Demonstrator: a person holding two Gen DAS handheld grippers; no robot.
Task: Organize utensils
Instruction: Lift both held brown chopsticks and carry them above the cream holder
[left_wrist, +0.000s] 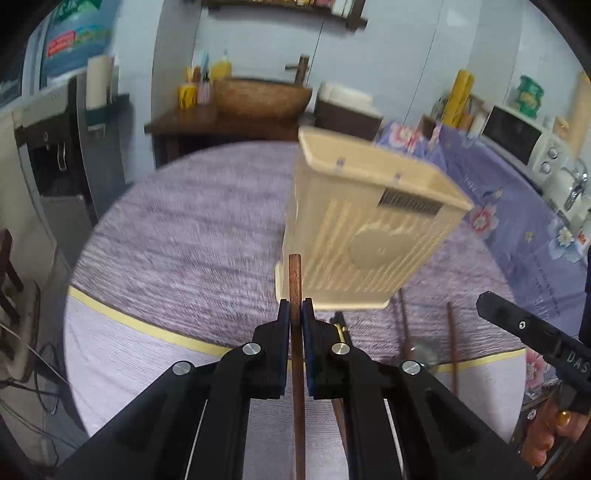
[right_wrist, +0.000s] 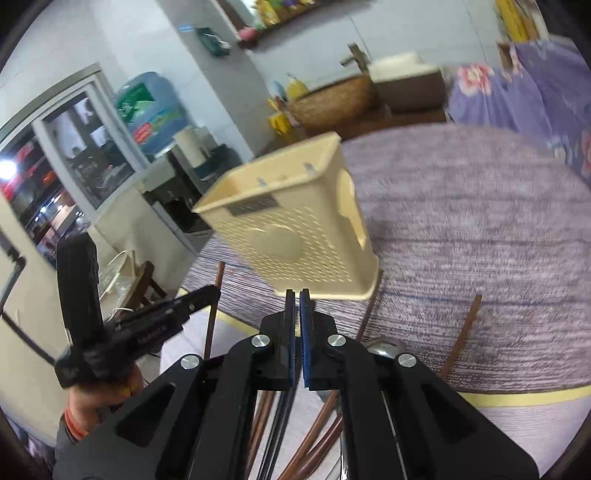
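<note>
The chopstick (left_wrist: 295, 280) clamped upright in your left gripper (left_wrist: 295, 314) points at twelve o'clock toward the holder (left_wrist: 369, 229); your right gripper (right_wrist: 297, 302) is closed, apparently empty.

- Holder (left_wrist: 369, 229): cream, ribbed and perforated walls, plain heart shape on one face.
- Chopstick (left_wrist: 295, 280) in the left gripper (left_wrist: 295, 314): reddish brown.
- Chopsticks (right_wrist: 463, 332) on the cloth: dark brown.
- Tablecloth (left_wrist: 184, 221): mottled lilac-grey far, pale lavender near, with a yellow stripe between.
- Grippers: black, with blue pads (right_wrist: 304, 332).
- Sheet (left_wrist: 517, 206), far right: purple with pink-white flowers.
</note>
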